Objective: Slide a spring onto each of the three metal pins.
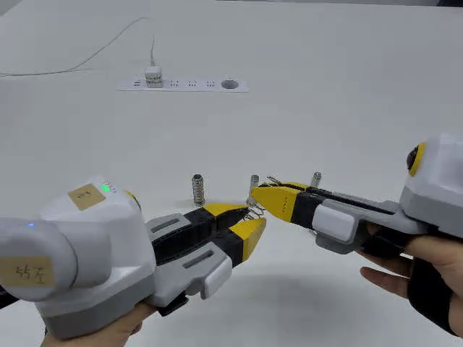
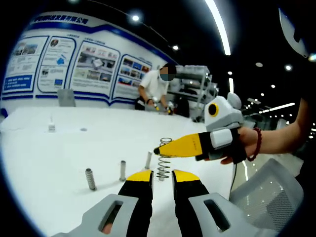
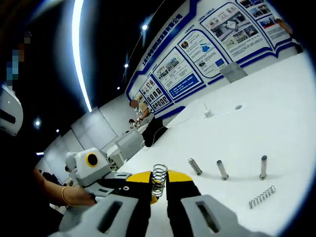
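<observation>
We clench the left hand-held gripper (image 1: 256,216) and right hand-held gripper (image 1: 257,196) on one spring (image 2: 163,165), its axis upright like the bare middle pin (image 1: 254,183) just above it at frame centre, right nearer

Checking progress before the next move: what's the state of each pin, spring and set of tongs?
sprung pin: upright, loaded.
middle pin: upright, bare.
third pin: upright, bare.
held spring: between both tongs.
loose spring: lying flat.
left tongs: shut on held spring.
right tongs: shut on held spring.
</observation>
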A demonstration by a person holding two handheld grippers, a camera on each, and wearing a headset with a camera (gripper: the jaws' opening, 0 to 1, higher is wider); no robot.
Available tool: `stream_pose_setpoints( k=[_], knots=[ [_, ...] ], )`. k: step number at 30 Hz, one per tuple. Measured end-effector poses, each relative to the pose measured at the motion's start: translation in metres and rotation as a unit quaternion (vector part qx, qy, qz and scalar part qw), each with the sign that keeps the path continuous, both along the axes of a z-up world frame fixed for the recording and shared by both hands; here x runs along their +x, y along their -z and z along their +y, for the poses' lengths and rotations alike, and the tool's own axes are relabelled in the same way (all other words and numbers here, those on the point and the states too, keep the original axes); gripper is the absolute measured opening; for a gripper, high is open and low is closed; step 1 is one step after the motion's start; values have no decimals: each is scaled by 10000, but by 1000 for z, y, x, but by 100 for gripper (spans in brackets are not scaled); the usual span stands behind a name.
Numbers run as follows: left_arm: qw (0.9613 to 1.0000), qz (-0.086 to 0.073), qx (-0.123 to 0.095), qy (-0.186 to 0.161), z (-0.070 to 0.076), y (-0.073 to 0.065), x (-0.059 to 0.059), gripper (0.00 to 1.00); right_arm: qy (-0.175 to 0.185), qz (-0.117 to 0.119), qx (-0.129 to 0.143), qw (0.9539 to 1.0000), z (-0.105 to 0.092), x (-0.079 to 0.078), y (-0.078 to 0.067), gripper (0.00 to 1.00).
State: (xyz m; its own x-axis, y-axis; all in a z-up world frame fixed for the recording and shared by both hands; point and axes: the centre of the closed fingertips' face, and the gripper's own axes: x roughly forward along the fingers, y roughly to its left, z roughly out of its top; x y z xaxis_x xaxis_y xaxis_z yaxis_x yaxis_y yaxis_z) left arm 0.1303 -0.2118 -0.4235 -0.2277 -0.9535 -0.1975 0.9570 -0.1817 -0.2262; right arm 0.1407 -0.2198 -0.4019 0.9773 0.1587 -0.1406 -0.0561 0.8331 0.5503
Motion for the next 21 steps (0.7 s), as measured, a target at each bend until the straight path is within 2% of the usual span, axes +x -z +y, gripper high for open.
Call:
stream_pose_setpoints(
  k=[2, 6, 8, 12, 14, 15, 18, 21],
  knots=[
    [9999, -87, 57, 1, 0, 2, 1, 18, 4, 15, -87, 10000, -1, 1, 0, 11],
    [9998, -138, 116, 17, 1, 5, 0, 24, 36, 23, -270, 9996, -6, 4, 0, 11],
    [9993, -306, 203, 3, 2, 9, 1, 27, 43, 49, -382, 9992, -9, 7, 0, 11],
    [9985, -442, 328, -43, 4, 17, 3, 32, 28, 71, -695, 9976, -14, 11, 0, 11],
    [9972, -605, 424, -68, 5, 23, 5, 35, 53, 74, -793, 9968, -19, 14, -1, 11],
    [9964, -689, 478, -79, 6, 26, 6, 35, 105, 121, -928, 9956, -23, 15, 1, 11],
    [9958, -729, 536, -100, 7, 30, 7, 37, 160, 233, -1330, 9907, -31, 18, 4, 11],
    [9945, -845, 612, -106, 7, 34, 9, 38, 185, 284, -1452, 9888, -36, 22, 6, 12]
  ],
)
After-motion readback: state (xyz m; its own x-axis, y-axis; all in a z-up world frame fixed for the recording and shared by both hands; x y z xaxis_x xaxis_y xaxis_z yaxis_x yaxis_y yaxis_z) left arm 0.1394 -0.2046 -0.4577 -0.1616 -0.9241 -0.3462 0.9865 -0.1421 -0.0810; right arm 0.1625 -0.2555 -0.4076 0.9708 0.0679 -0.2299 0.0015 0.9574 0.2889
